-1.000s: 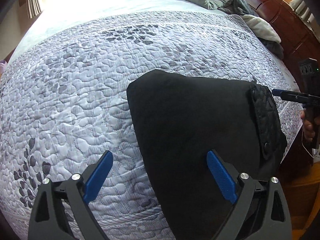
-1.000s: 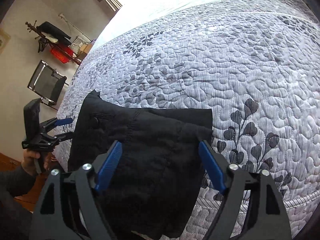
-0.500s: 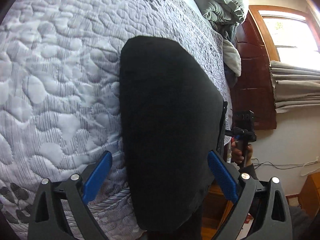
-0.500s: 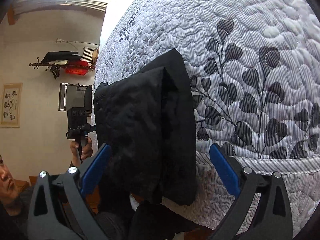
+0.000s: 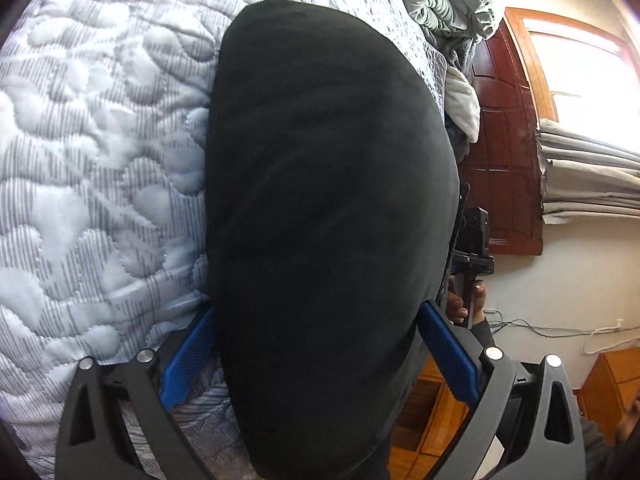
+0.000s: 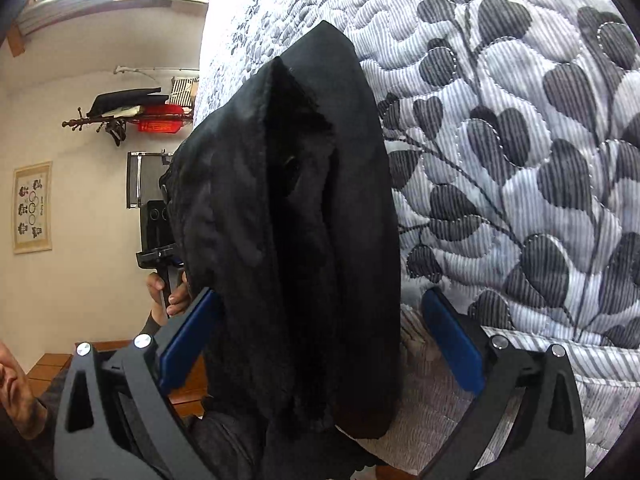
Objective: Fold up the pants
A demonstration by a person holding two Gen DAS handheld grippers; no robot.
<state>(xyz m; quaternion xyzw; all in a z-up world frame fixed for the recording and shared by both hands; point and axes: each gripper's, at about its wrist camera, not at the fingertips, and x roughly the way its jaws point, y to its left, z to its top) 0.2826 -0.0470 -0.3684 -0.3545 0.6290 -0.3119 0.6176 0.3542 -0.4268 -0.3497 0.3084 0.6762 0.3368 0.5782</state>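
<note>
One pair of black pants [image 5: 328, 216], folded into a compact bundle, lies at the bed's near edge, filling the centre of both wrist views.
Two grippers counted: left gripper [image 5: 316, 354] and right gripper [image 6: 316, 344], each spread wide and straddling the bundle, the pads not seen pressing it. Judged step: approach for a final fold or lift. The next move calls for both claws to close on the cloth edge evenly. One quilt [image 5: 100, 140] underneath.
</note>
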